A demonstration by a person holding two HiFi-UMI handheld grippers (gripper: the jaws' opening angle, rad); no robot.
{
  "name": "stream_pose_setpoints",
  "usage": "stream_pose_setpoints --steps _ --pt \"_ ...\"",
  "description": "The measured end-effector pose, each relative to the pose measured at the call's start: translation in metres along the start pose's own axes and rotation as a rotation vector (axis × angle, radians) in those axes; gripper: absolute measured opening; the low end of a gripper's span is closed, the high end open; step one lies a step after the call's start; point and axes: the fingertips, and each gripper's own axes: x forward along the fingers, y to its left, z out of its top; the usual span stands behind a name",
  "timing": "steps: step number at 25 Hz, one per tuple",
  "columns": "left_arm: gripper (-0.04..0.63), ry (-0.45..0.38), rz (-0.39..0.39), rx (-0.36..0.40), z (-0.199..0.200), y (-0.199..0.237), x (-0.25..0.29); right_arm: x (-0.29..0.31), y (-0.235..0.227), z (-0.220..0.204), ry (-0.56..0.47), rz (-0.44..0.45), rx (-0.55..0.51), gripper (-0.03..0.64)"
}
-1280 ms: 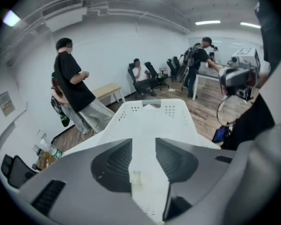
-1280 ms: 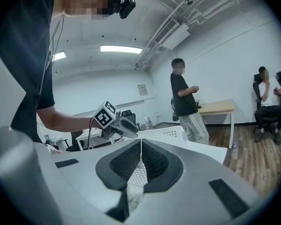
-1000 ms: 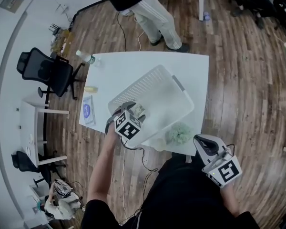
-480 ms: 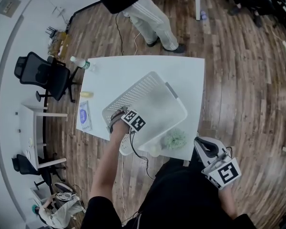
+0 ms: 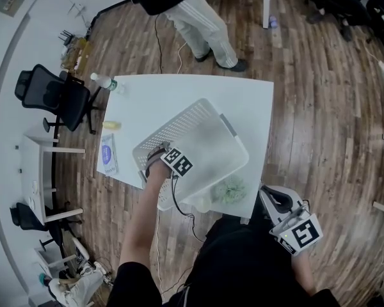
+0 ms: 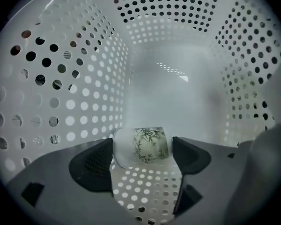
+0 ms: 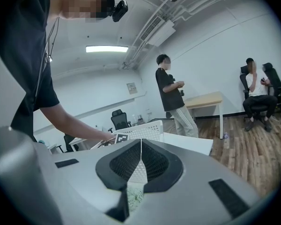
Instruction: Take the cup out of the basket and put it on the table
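The head camera looks from high above, steeply down onto the white tabletop (image 5: 243, 101) and the basket (image 5: 179, 123). The camera on the left hand-held gripper (image 6: 143, 161) sits inside that basket, pointing down, very close to its perforated walls. The one on the right hand-held gripper (image 7: 140, 162) rides low beside the tabletop, facing almost level across the room; the basket shows beyond its jaws.

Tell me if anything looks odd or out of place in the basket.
The cup lies on its side at the bottom of the basket, close to one perforated wall, rather than standing upright. Nothing looks spilled or broken.
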Motion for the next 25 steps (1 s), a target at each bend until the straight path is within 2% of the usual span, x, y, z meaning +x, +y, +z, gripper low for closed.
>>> stream_pose_setpoints --steps 5,9,17,22,25 --pt "0.396 -0.01 0.0 0.013 -0.006 -0.005 -0.007 0.005 0.003 0.005 -0.009 0.005 -0.009 0.025" --pt "0.396 -0.094 0.057 0.003 0.001 -0.004 -0.03 0.006 0.008 0.005 -0.006 0.014 -0.018 0.025" --pt "0.397 -0.421 0.245 -0.071 0.031 0.017 -0.126 0.012 0.024 0.007 -0.009 0.035 -0.045 0.025" --pt "0.397 -0.691 0.357 -0.12 0.041 0.018 -0.209 0.015 0.04 0.009 -0.009 0.049 -0.071 0.025" --pt "0.397 -0.839 0.443 -0.102 0.042 0.01 -0.258 0.016 0.046 0.011 -0.01 0.048 -0.071 0.025"
